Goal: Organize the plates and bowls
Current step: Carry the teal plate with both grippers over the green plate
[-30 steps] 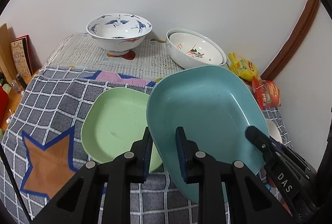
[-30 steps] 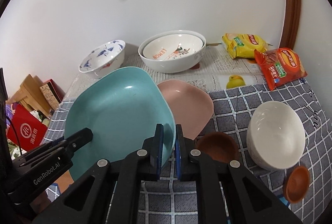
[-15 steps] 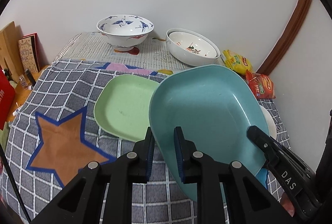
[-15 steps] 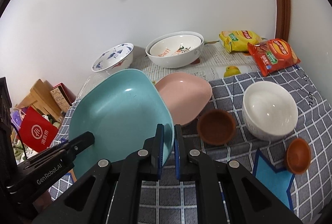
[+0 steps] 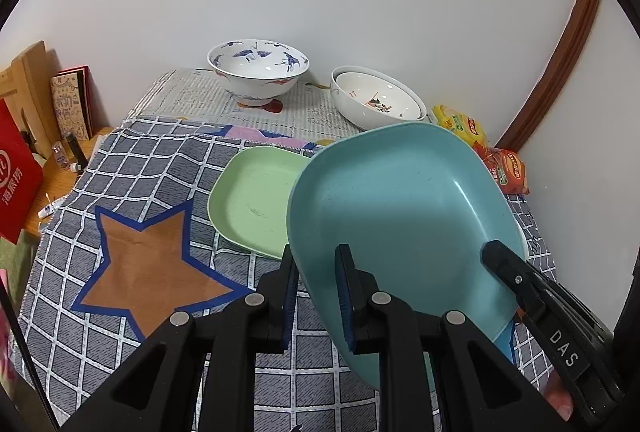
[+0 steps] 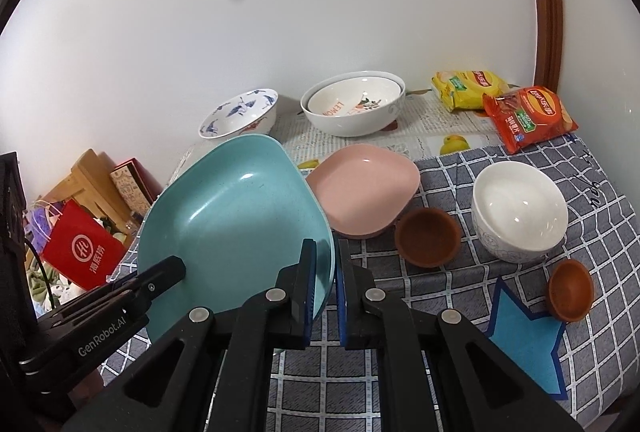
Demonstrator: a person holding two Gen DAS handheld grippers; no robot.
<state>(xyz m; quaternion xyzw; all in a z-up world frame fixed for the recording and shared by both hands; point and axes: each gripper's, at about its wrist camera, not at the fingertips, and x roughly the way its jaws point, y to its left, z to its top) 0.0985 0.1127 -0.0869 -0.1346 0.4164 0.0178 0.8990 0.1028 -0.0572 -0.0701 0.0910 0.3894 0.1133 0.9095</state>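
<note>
Raised since the earlier frame, your teal plate (image 5: 404, 207) hangs above the worktop (image 6: 460, 296), left gripper (image 5: 316, 296) and right gripper (image 6: 325, 292) both clamped on its rim. Green plate (image 5: 252, 199), pink plate (image 6: 360, 187) and bowls remain unstacked.

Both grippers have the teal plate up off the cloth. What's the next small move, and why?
Probably carry the teal plate, clamped by the left gripper and right gripper, leftward and lower it onto the green plate, which lies flat and bare on the cloth, making a stack.

left gripper (image 5: 316, 296) clamped, right gripper (image 6: 326, 294) clamped
</note>
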